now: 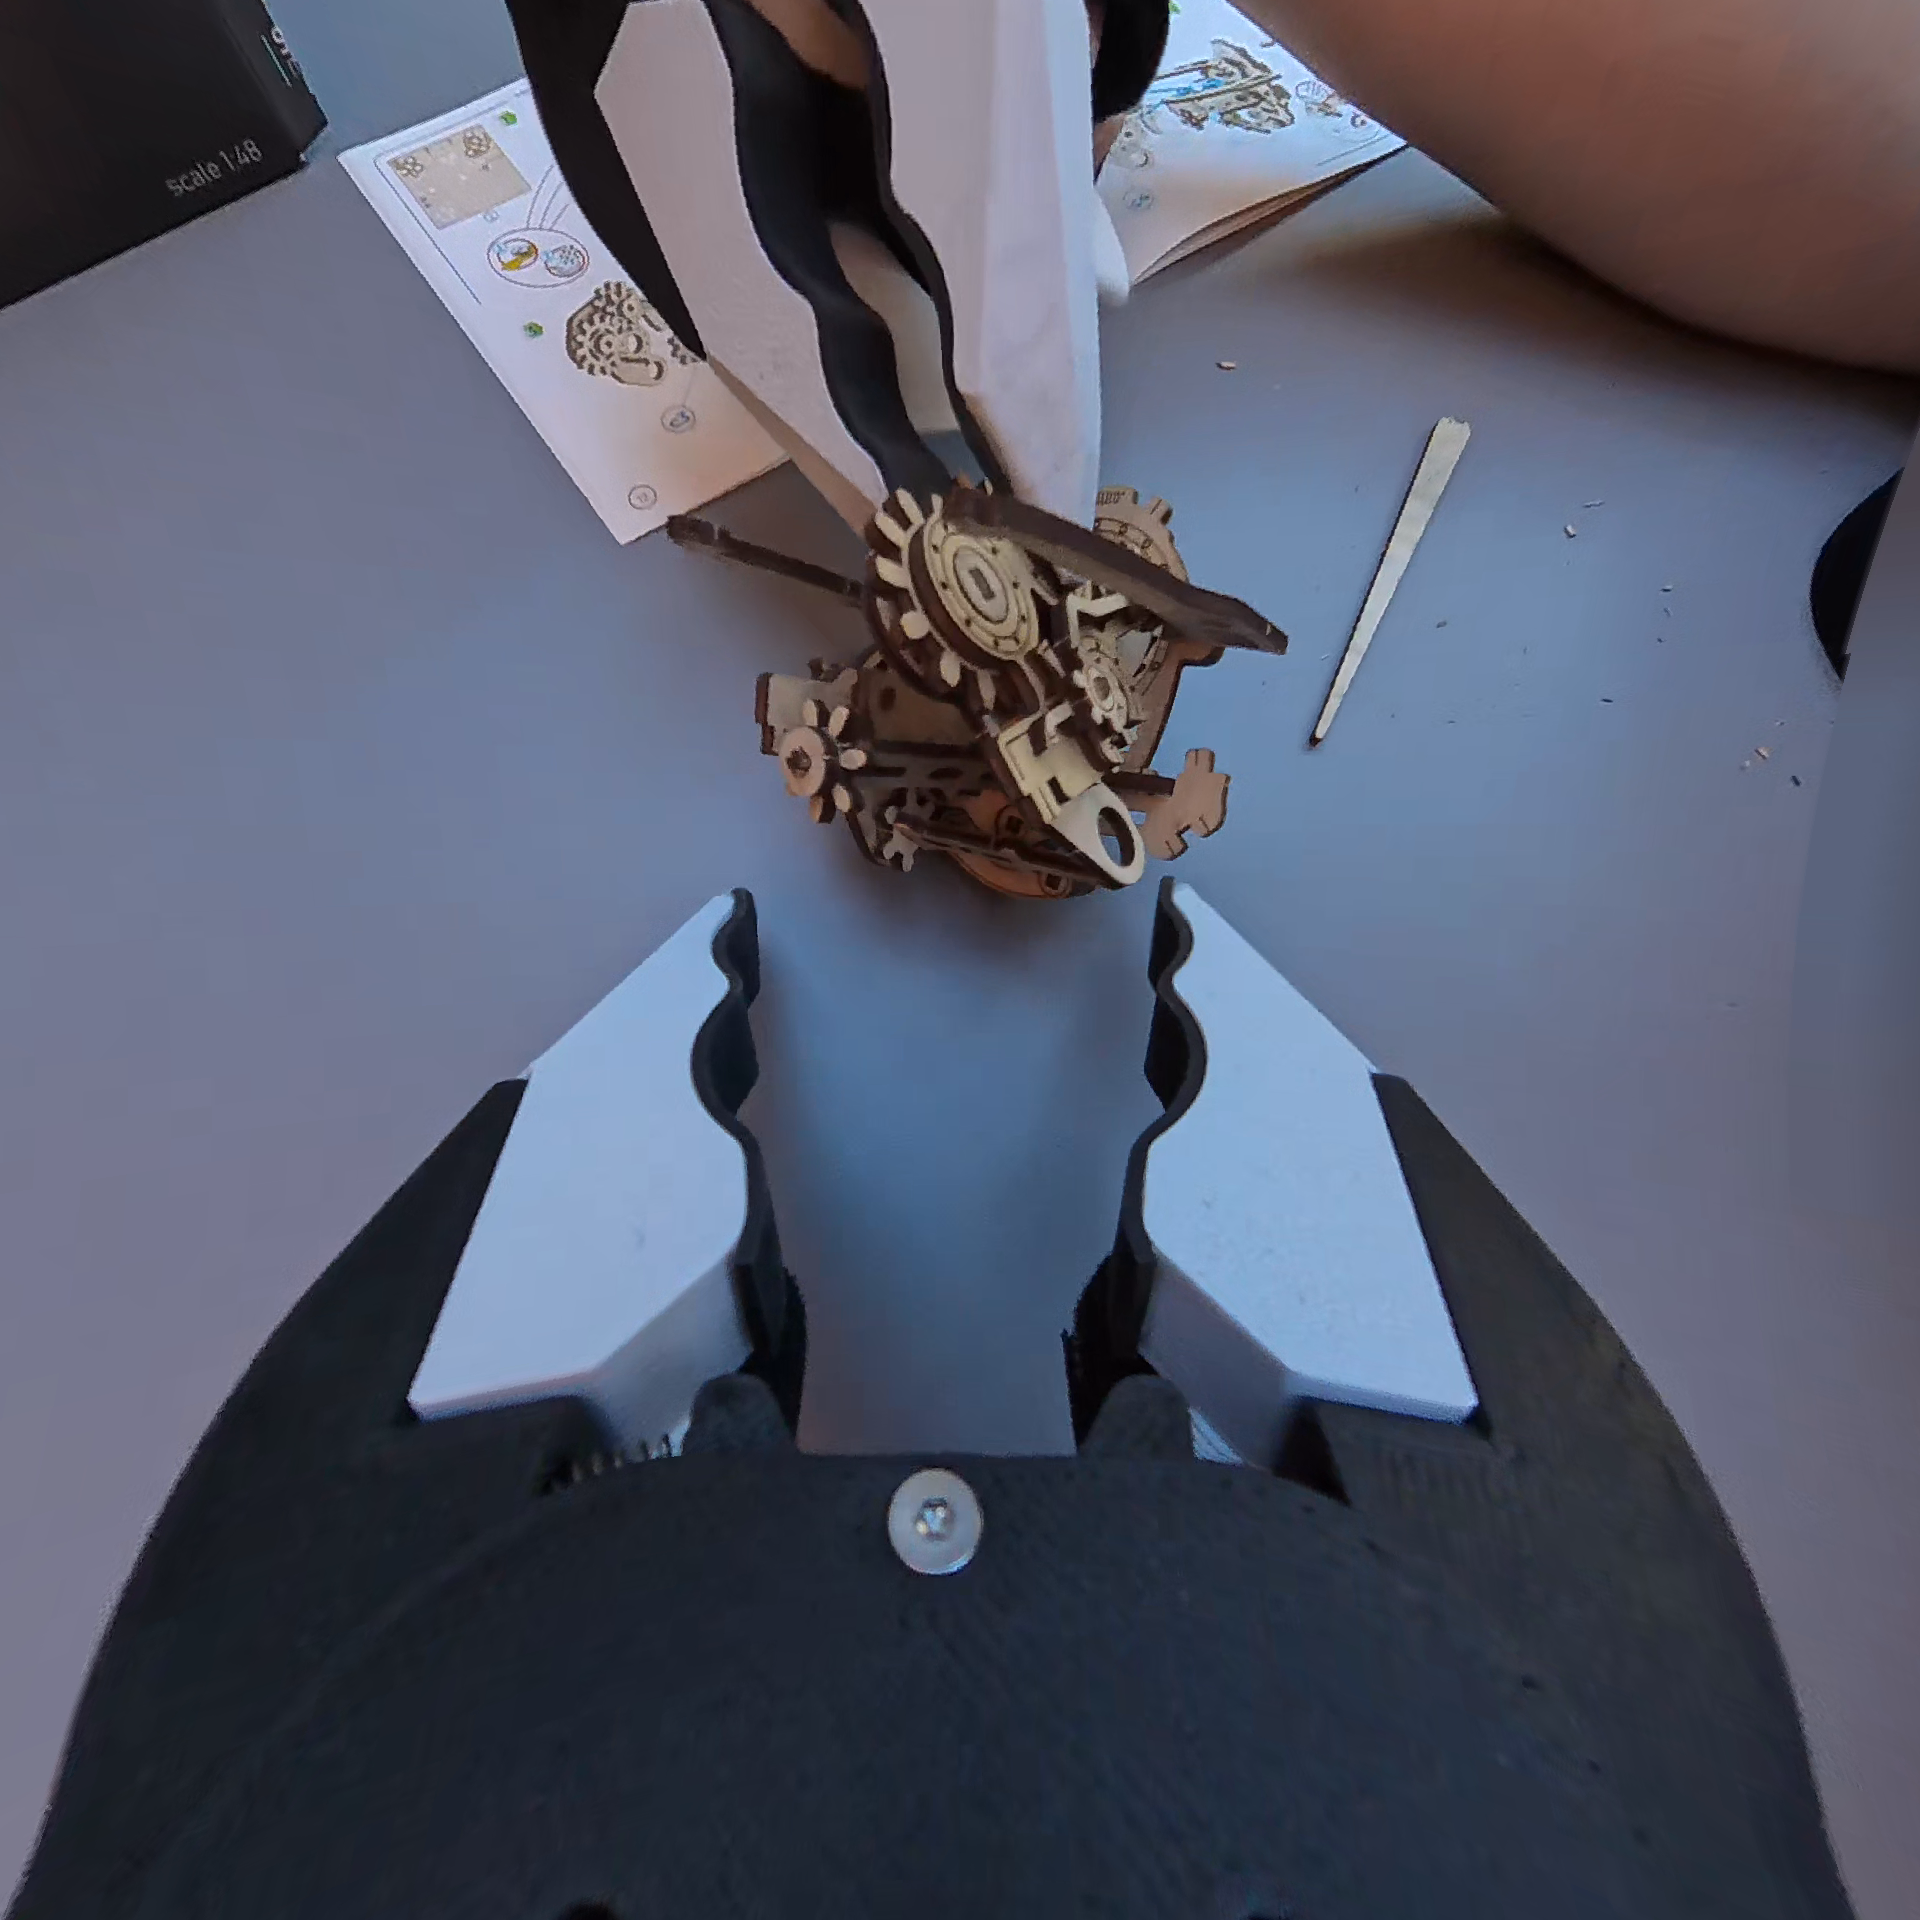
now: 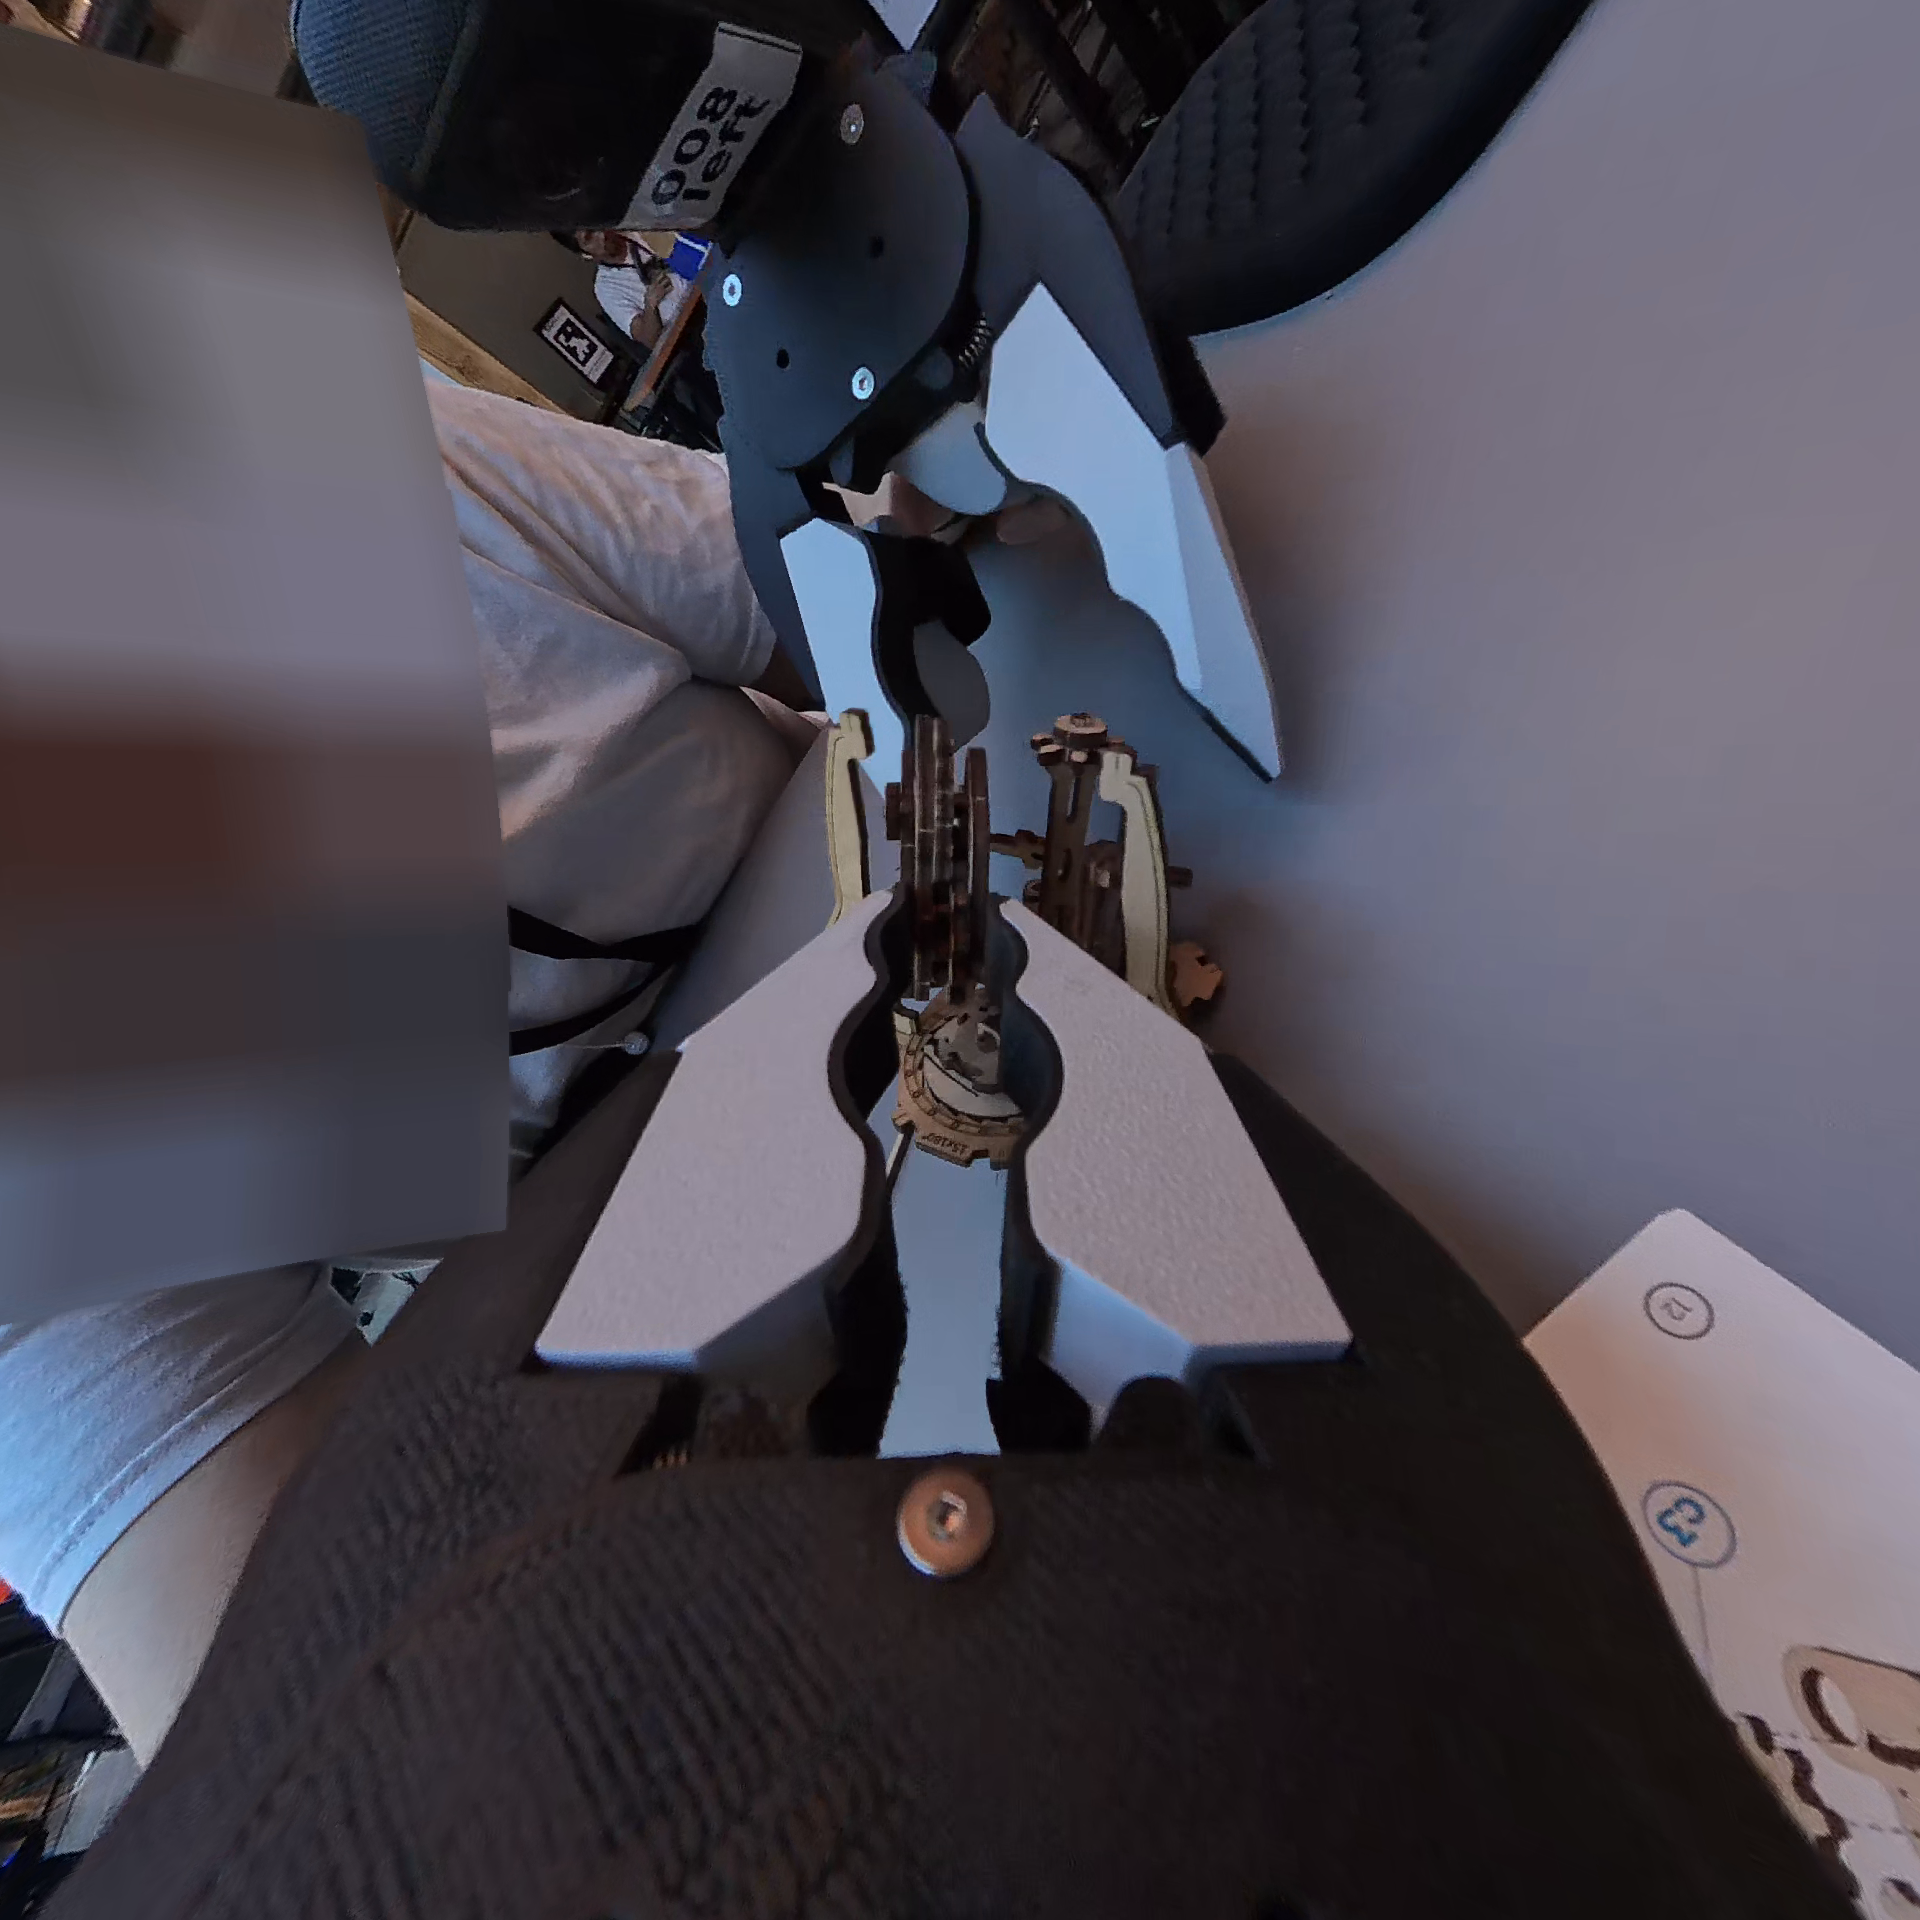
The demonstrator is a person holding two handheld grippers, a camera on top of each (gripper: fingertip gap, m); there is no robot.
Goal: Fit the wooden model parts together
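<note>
A partly built wooden model (image 1: 997,748) of gears and laser-cut plates rests on the grey table (image 1: 312,727). My right gripper (image 1: 940,483) reaches down from the far side and is shut on the cream toothed gear wheel (image 1: 966,592) at the model's top. In the right wrist view, my right gripper (image 2: 945,914) pinches the gear stack (image 2: 935,821) edge-on. My left gripper (image 1: 956,902) is open and empty just in front of the model, not touching it. It also shows in the right wrist view (image 2: 1091,743), jaws spread above the model (image 2: 1101,883).
A thin wooden stick (image 1: 1392,582) lies to the right of the model. Instruction sheets (image 1: 582,343) lie behind it, and one shows in the right wrist view (image 2: 1714,1455). A black box (image 1: 135,135) is at far left. A person's arm (image 1: 1662,156) is at far right. The tips of one gripper are about 5 centimetres away from the tips of the other. About 11 centimetres separates my left fingertips from the thin wooden stick (image 1: 1392,582).
</note>
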